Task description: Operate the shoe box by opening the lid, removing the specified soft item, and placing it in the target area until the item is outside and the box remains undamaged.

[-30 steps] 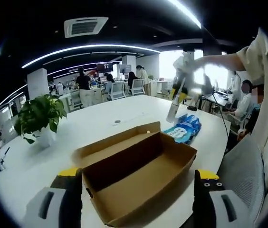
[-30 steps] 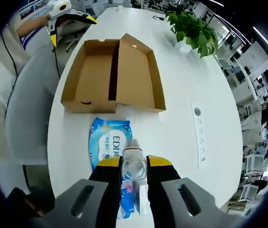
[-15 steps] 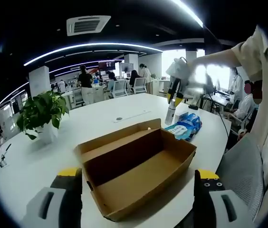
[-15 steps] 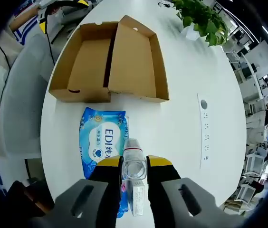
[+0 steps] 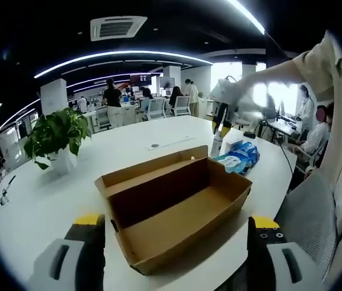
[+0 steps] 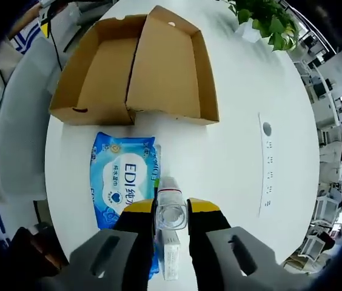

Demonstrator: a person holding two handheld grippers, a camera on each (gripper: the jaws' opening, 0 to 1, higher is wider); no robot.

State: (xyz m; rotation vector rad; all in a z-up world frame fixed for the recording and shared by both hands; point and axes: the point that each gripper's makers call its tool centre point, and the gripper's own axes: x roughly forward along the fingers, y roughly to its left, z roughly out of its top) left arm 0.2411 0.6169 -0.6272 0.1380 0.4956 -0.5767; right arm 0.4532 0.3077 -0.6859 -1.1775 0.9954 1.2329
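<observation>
The brown cardboard shoe box lies open on the white table, lid folded back, with nothing inside. My left gripper is open, its jaws wide apart at the box's near side. My right gripper is shut on a clear plastic bottle, held over a blue wet-wipes pack and a small white carton. From the left gripper view, that right gripper holds the bottle upright next to the blue pack, beyond the box.
A potted green plant stands on the table's far left side. A socket strip is set into the tabletop. A grey mesh chair sits at the table edge beside a person's sleeve. Office desks and people fill the background.
The right gripper has come down with the bottle toward the table beside the blue pack. The left gripper view has shifted slightly; the box has not moved.
</observation>
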